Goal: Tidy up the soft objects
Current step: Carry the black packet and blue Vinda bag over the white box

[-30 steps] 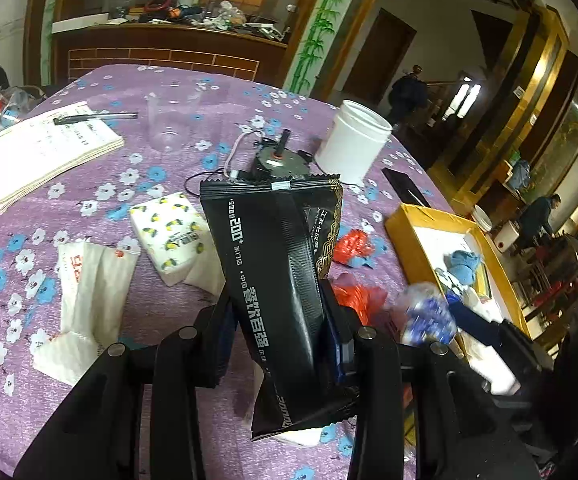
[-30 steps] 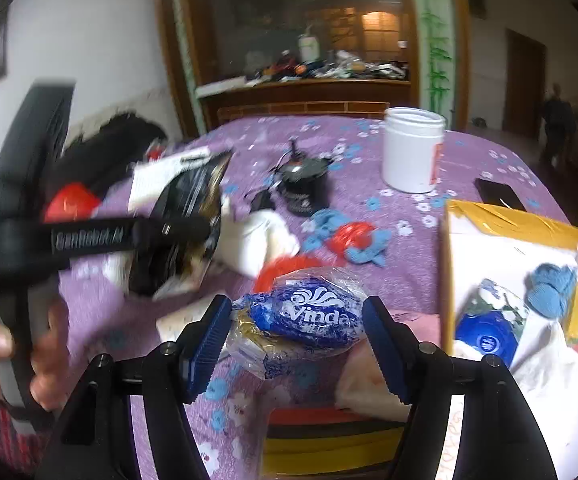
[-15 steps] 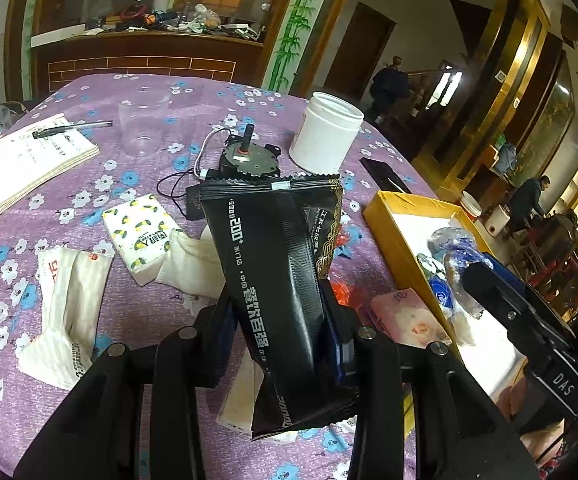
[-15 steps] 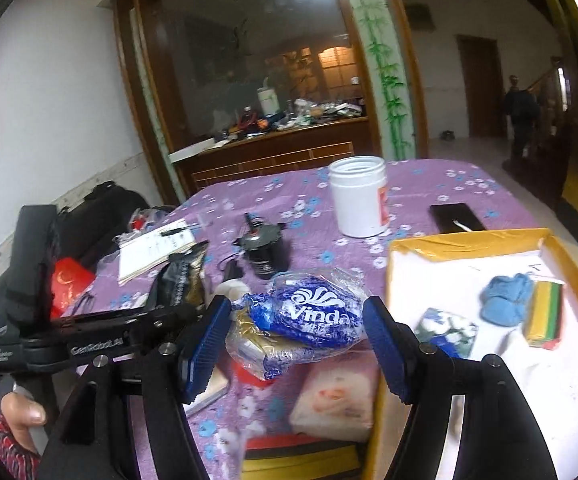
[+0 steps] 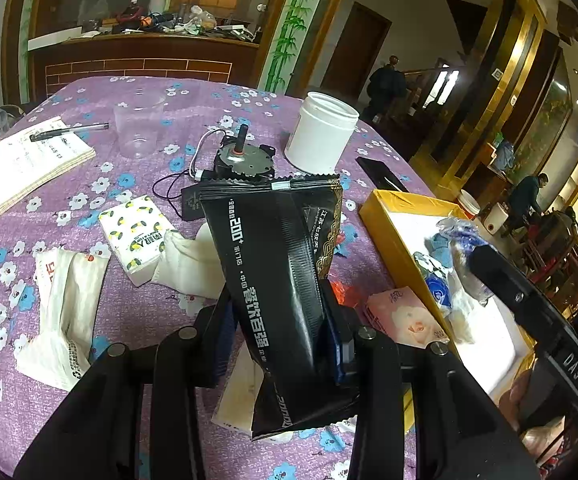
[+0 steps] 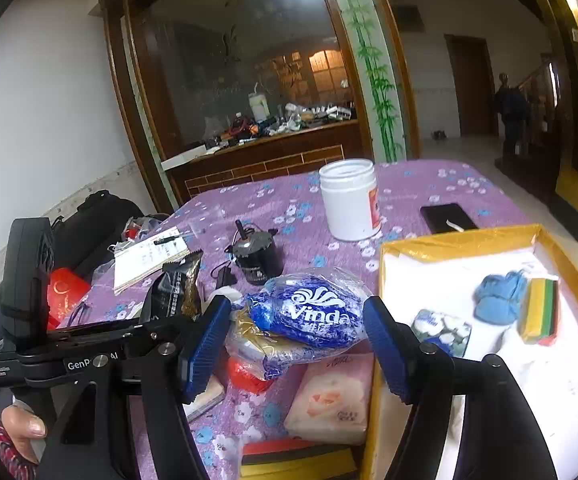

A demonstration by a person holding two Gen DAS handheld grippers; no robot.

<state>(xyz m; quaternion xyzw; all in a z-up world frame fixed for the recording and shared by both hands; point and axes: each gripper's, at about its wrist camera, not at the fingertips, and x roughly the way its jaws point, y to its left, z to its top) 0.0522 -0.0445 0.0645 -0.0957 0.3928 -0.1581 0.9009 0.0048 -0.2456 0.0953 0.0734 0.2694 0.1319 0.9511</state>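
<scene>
The left gripper is clamped on a black foil packet, whose long axis runs up and away from the jaws toward 12 o'clock, clear of the tabletop. The right gripper carries a blue tissue pack in clear wrap between its blue pads; the pads appear to touch the wrap on both sides, though the grip looks loose. The yellow-rimmed tray, already holding a blue cloth and a striped sponge, lies at about 2 o'clock from the right gripper, just beside it. The right hand is clearly the nearer one to the tray, so the tissue pack likely goes in first.
</scene>
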